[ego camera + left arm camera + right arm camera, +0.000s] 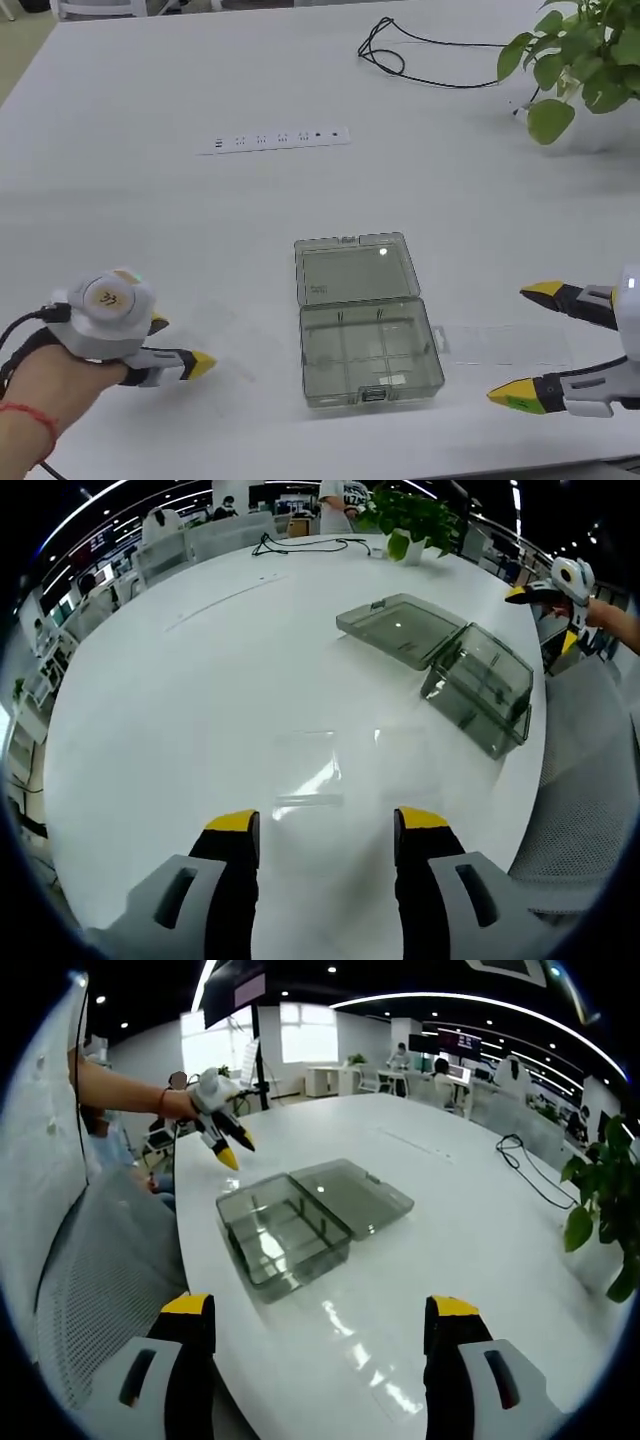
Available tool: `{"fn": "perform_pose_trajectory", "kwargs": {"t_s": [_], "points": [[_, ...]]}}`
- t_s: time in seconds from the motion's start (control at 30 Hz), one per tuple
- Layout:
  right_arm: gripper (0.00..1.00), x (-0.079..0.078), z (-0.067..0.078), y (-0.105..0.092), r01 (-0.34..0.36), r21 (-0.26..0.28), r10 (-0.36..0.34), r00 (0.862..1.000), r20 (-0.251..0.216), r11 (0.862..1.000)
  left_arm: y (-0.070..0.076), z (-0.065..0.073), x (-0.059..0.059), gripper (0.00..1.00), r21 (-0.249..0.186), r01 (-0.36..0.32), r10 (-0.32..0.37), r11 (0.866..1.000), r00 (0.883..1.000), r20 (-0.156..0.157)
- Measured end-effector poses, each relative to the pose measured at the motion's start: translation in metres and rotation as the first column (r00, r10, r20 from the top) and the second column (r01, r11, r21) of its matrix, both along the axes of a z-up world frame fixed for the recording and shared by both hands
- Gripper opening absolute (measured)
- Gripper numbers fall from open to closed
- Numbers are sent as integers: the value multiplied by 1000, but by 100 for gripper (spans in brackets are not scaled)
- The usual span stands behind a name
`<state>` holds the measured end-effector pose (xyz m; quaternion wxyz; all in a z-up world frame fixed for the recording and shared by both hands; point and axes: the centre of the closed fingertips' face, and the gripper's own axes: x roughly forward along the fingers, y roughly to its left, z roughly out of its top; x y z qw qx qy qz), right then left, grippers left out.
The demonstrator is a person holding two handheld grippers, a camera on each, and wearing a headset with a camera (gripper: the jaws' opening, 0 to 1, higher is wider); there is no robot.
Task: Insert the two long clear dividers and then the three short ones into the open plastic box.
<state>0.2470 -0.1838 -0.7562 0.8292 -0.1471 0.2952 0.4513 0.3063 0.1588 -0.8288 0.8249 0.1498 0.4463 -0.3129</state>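
The smoky clear plastic box (370, 352) lies open on the white table, its lid (355, 268) folded flat behind it. Faint ribs and lines show inside; I cannot tell whether a divider stands in it. Clear dividers (505, 343) lie flat just right of the box, between the fingers of my right gripper (528, 343), which is open and empty. My left gripper (180, 345) is open at the lower left, apart from the box. In the left gripper view more clear dividers (310, 770) lie ahead of the open left gripper (326, 825). The box (285, 1235) sits beyond the open right gripper (320, 1308).
A white power strip (272, 139) lies across the table's middle, a black cable (400, 60) farther back, and a potted plant (580, 60) at the back right. The table's front edge runs just below the box. A mesh chair (100, 1260) stands beside the table.
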Motion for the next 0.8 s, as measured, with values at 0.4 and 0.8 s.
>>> {"fn": "perform_pose_trajectory", "kwargs": {"t_s": [0.4,0.8], "points": [[86,0,-2,-1,11,9,-11,1000,-3,1000,9,-19,3,46,76,-16,21,997,998,-63],[86,6,-5,-3,14,16,-14,1000,0,1000,9,-16,1,42,98,-17,24,995,997,-68]]}}
